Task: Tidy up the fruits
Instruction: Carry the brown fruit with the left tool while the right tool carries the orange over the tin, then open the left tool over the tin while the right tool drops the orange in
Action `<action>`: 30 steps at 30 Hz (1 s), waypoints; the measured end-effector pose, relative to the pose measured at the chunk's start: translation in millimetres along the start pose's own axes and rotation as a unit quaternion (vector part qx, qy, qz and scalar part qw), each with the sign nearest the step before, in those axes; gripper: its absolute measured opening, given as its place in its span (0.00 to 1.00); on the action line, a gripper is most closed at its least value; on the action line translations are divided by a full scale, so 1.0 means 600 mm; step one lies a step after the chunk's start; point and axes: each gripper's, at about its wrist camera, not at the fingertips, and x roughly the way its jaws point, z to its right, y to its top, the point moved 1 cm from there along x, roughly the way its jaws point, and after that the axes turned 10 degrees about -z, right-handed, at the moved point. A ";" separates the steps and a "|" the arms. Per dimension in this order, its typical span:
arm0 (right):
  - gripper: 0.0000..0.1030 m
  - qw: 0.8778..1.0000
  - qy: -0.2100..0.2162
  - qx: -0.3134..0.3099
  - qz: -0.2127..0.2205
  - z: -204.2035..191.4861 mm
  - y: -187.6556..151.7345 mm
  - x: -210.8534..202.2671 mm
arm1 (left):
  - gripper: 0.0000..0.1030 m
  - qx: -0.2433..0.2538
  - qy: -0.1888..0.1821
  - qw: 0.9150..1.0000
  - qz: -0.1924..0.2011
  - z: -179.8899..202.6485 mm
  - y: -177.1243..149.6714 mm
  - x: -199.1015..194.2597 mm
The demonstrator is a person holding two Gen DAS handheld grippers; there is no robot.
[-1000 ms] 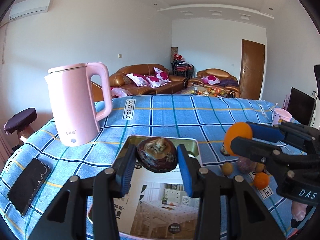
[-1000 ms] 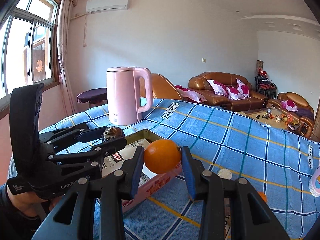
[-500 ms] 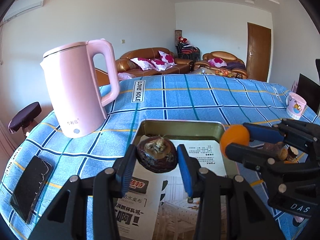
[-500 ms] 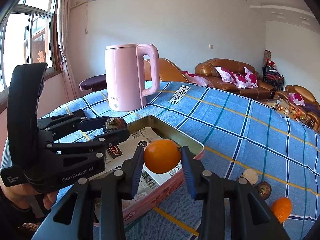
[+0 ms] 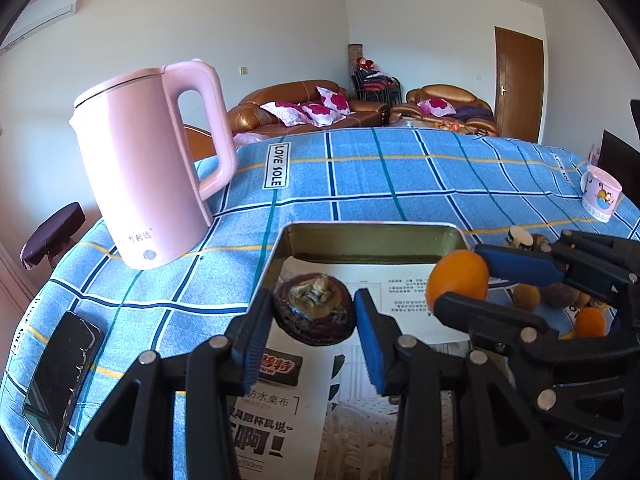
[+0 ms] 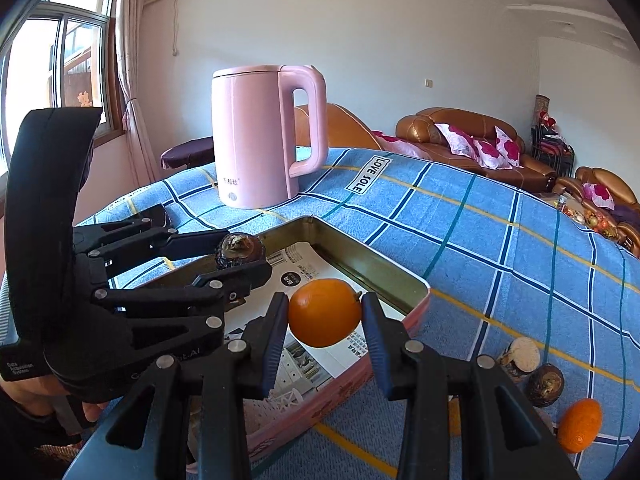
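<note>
Over the tin tray, the left gripper clamps a dark, possibly shrivelled fruit; the right gripper pinches an orange.

Both grippers, the left gripper and right gripper, are matte black linkages with silver rivets, blue ribbed pads and faint white lettering.

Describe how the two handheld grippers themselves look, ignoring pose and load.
Both the left gripper and right gripper are matte black plastic linkages with silver rivets and blue ribbed fingertip pads. White lettering marks each body. No cables or sleeves show.
</note>
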 end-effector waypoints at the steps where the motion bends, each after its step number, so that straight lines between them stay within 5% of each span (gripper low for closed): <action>1: 0.39 1.000 0.000 0.000 -0.002 0.000 0.000 0.002 | 0.42 0.001 0.002 1.000 -0.003 0.000 -0.001 0.003; 30: 0.39 0.999 -0.009 -0.008 -0.033 -0.009 -0.002 0.034 | 0.42 0.009 0.020 0.999 -0.032 -0.007 -0.002 0.027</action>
